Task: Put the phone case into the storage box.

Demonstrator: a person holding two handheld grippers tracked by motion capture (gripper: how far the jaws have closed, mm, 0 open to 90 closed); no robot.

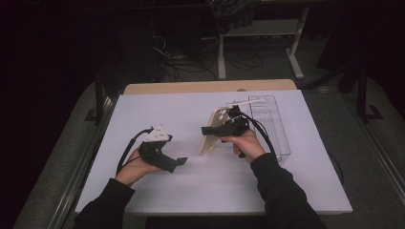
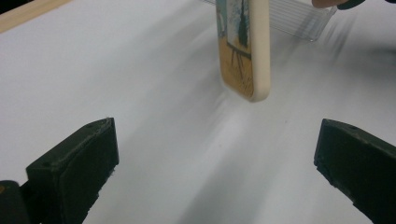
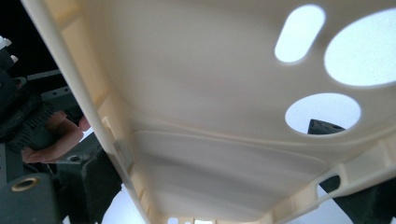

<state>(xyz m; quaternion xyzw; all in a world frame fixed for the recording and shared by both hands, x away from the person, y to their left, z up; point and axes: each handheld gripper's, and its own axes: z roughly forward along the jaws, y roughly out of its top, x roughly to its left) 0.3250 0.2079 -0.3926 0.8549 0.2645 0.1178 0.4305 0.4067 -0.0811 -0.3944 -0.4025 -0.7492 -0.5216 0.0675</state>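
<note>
Right gripper [image 1: 216, 130]: held in the person's right hand [image 1: 246, 144] near the middle of the tabletop, with its jaws pointing toward the left of the high view.
Right jaws: pinching the phone case [image 1: 211, 130]; in the right gripper view one black jaw sits at the lower left of the case and the other shows through a camera hole and at the lower right edge, so the case lies between them.
Phone case: cream-coloured, standing upright and slightly tilted, its lower end at or just above the tabletop; whether it touches I cannot tell.
Phone case, inner side [image 3: 224, 116]: plain cream, with one oval and two round cut-outs at the upper right of the right gripper view.
Phone case, outer side [image 2: 243, 46]: printed with a picture in blue and orange tones, seen edge-on from the left gripper view.
Left gripper [image 1: 177, 163]: held in the person's left hand [image 1: 136, 168], at the left of the phone case and apart from it, low over the tabletop.
Left jaws: spread wide, nothing between them; the phone case stands ahead of them, beyond the tips.
Clear tray [image 1: 272, 125]: transparent, ribbed, lying on the tabletop just right of the right hand.
Tabletop [image 1: 167, 109]: white sheet over a wooden top, whose edge shows along the far side.
</note>
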